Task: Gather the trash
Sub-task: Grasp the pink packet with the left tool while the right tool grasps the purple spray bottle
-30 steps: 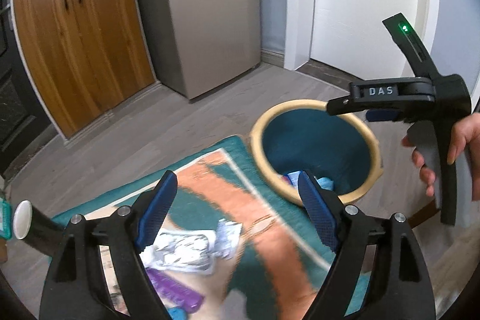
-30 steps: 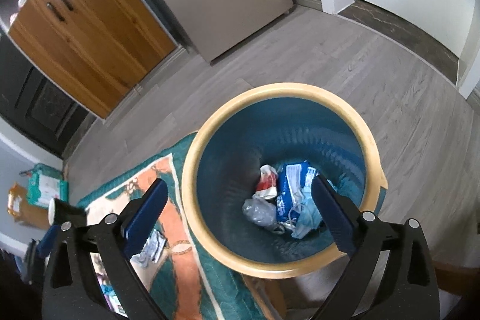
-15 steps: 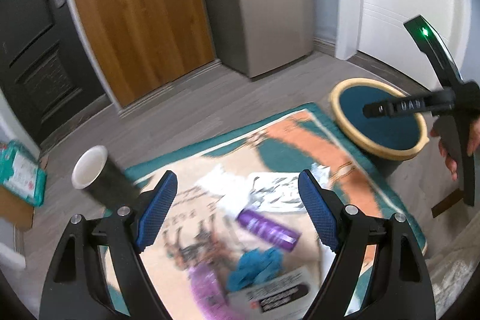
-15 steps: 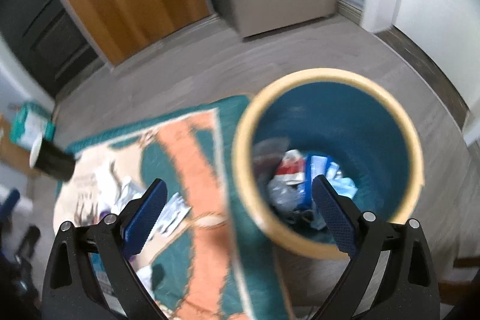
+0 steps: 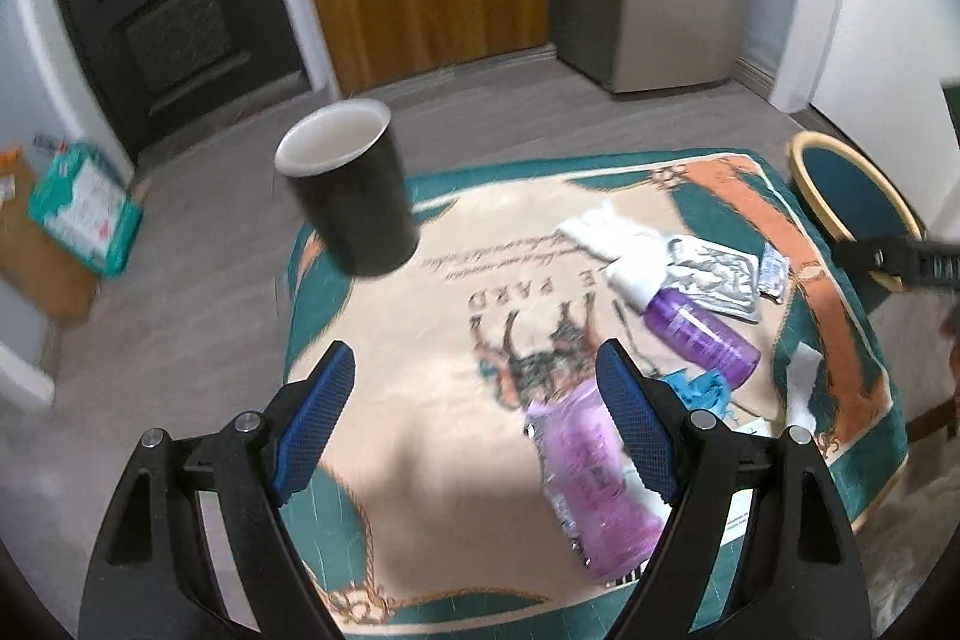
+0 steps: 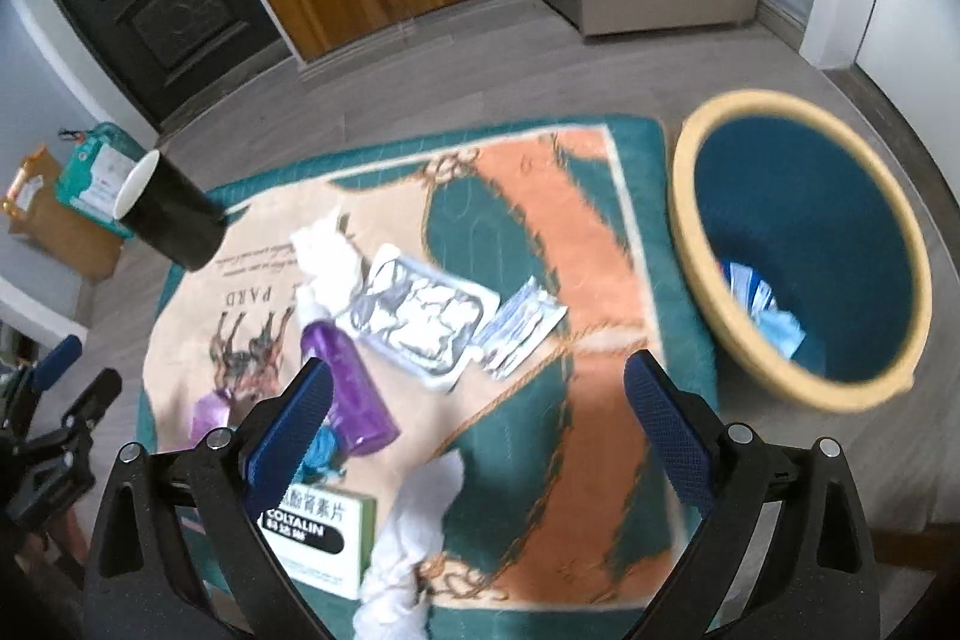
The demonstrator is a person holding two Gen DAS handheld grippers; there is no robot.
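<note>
On the patterned cloth (image 6: 600, 232) covering the table there's a whole pile of trash: a black paper cup (image 5: 351, 196) standing at the far left corner, crumpled white tissue (image 6: 327, 256) next to it, a silver blister pack (image 6: 420, 316), a small clear sachet (image 6: 519, 328) just beside that, and a purple bottle (image 6: 354, 394) lying on its side with its white cap toward the tissue. Closer in there's a paler purple bottle (image 5: 591, 478), a blue scrap (image 5: 699, 388), a green and white medicine box (image 6: 324, 538) and another wad of white tissue (image 6: 408, 532).

The left gripper (image 5: 477, 430) hangs over the bare middle of the cloth, jaws spread wide, nothing between the blue pads. The right gripper (image 6: 477, 436) is just as open and empty, sitting above the right half of the cloth.

The bin (image 6: 708, 274), teal with a yellow rim, stands on the floor off the right edge of the table, and it's got some blue and white wrappers (image 6: 759, 304) at the bottom.
</note>
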